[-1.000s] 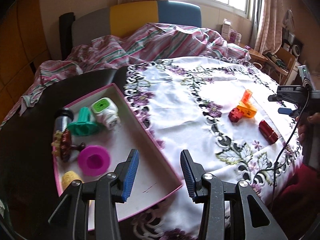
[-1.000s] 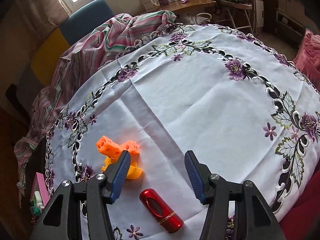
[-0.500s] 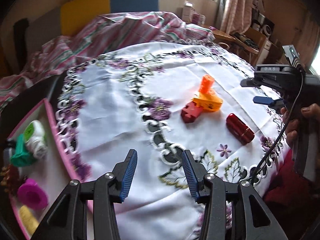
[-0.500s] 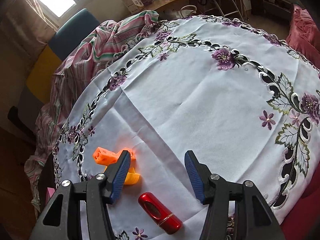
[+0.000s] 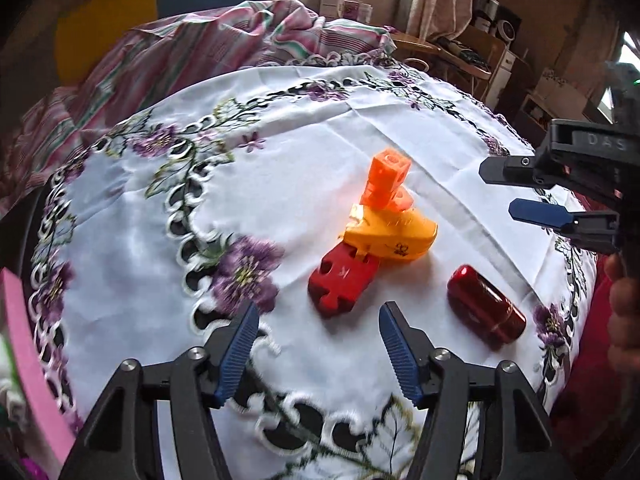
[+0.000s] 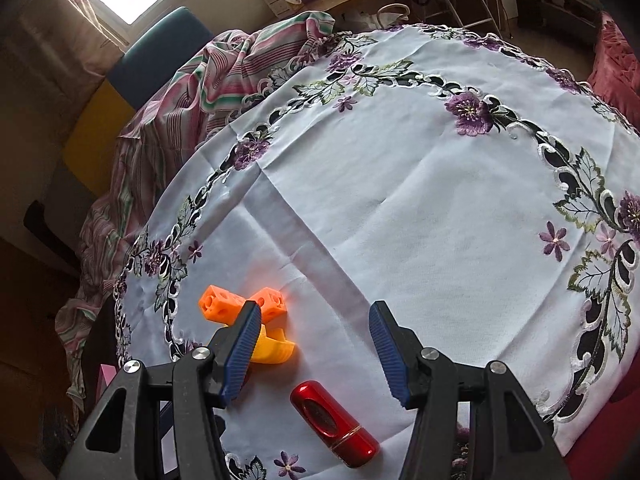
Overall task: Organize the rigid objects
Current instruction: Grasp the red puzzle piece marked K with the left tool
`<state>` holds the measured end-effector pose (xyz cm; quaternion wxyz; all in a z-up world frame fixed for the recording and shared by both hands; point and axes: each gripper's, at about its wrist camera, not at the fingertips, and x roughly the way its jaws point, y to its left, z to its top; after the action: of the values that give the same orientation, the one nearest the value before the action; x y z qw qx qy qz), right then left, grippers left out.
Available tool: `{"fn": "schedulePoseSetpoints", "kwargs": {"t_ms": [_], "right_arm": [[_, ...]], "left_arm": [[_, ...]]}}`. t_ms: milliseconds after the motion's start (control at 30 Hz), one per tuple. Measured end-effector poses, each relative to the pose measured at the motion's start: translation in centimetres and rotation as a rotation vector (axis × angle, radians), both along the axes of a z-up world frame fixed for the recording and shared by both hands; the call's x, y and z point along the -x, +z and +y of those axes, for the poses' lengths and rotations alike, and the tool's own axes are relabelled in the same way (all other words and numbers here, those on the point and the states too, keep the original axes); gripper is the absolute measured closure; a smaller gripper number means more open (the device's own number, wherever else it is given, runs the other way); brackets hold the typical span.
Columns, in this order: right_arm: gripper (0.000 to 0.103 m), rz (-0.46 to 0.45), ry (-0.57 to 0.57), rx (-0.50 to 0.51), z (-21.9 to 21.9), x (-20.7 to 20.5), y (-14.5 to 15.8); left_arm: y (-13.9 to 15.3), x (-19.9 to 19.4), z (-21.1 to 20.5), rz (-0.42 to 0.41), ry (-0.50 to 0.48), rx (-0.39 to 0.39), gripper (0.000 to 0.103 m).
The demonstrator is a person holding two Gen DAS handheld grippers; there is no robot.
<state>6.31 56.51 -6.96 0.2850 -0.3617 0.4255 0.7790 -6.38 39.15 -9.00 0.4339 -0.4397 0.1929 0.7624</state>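
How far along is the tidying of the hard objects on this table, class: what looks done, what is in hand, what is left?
Done: cannot be judged now; only the pink tray's edge shows.
In hand: nothing. The left gripper, its jaws just opening, hangs empty near the red puzzle block; the right gripper is open and empty.
Left: the red block, yellow piece, orange block and red cylinder lie on the tablecloth.

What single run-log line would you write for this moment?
left claw: open, just widened, nothing between, nearing red puzzle block | right claw: open, above red cylinder | yellow piece, orange block: on tablecloth
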Motion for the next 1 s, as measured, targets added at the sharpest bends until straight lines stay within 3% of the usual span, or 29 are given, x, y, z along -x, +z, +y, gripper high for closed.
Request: {"fn": "schedulePoseSetpoints", "kwargs": {"t_ms": [233, 300, 333, 533, 767, 1000], "right_arm": [[0.046, 0.002, -0.002, 0.008, 0.2, 0.1, -0.2], [0.046, -0.005, -0.002, 0.004, 0.2, 0.1, -0.2], [0.046, -0.007, -0.001, 0.005, 0.2, 0.1, -0.3], [0.046, -0.014, 0.018, 0.008, 0.1, 0.5, -0.5], [0.046, -0.035, 0.079, 0.01, -0.7, 1.3, -0.8], [0.046, -0.139, 0.196, 0.02, -2.5, 3.0, -2.2]], "left_arm": [[-1.8, 0.7, 3.7, 0.049, -0.064, 0.041, 0.039], [-2.0, 0.5, 4.1, 0.05, -0.091, 0.034, 0.064], [-1.9, 0.2, 4.0, 0.059, -0.099, 0.033, 0.068], [-1.7, -1.0, 0.6, 0.036, -0.056, 0.001, 0.069], [-1.7, -3.6, -5.2, 0.07, 0.041, -0.024, 0.069], [-2.1, -4.5, -6.8, 0.095, 0.073, -0.059, 0.07]]}}
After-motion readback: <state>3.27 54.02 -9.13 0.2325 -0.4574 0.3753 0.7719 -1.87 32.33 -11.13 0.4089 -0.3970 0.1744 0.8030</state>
